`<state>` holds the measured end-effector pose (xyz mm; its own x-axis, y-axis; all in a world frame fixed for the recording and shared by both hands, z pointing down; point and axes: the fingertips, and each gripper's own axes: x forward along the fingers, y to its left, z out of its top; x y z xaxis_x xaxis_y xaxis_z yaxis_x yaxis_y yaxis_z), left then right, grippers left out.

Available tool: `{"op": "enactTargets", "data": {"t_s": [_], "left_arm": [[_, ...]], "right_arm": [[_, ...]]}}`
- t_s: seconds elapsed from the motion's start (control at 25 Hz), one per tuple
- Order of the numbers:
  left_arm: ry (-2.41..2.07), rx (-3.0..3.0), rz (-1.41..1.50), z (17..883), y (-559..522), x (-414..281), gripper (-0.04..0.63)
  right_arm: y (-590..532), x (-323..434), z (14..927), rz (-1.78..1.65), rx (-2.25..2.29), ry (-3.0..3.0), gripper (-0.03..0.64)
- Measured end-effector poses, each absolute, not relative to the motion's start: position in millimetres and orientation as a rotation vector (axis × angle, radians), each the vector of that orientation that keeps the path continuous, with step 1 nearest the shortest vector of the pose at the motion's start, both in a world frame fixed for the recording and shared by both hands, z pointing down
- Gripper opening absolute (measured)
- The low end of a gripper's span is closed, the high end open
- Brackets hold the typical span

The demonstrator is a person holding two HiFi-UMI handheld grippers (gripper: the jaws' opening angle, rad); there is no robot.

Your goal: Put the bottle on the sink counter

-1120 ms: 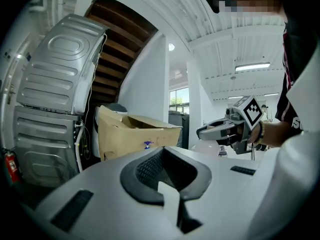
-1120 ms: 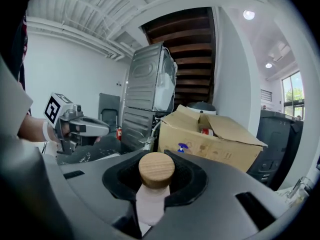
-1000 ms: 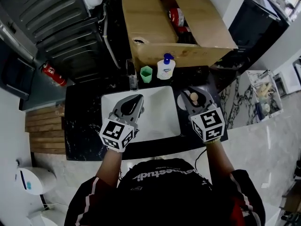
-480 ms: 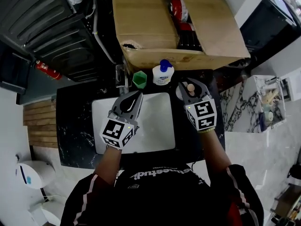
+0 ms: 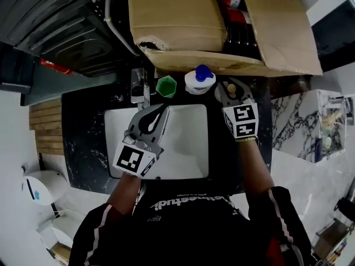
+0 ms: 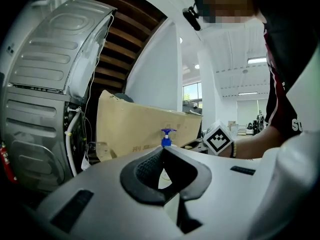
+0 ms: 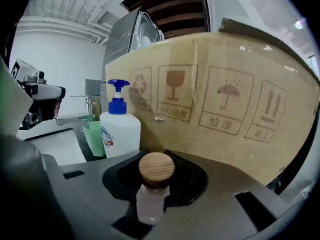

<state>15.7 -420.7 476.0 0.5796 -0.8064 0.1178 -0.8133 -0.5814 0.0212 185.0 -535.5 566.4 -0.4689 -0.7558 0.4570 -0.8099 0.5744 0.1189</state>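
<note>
While right tongs clamp bottle, soap dispenser, green cup, cardboard box stand close ahead; left tongs closed, empty.

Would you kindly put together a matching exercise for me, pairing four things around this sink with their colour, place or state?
Things:
1. bottle with the wooden stopper
2. pump dispenser
3. cup
4. left hand-held gripper

Descriptions:
a. green, on the counter between the faucet and the dispenser
b. empty, above the white basin
c. clamped in the right hand-held gripper
d. white with a blue pump top, standing in front of the cardboard box

Pairs: 1-c, 2-d, 3-a, 4-b
</note>
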Motion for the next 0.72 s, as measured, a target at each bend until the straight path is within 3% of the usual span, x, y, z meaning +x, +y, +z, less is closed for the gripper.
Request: {"op": "enactTargets", "data": {"t_s": [0.72], "left_arm": [[-1.382,2.727,0.119,468.1,-415.1,21.1,0.014]], "right_arm": [[-557.3,184.0,586.1,0.172,1.264,-2.356,0.14]]}}
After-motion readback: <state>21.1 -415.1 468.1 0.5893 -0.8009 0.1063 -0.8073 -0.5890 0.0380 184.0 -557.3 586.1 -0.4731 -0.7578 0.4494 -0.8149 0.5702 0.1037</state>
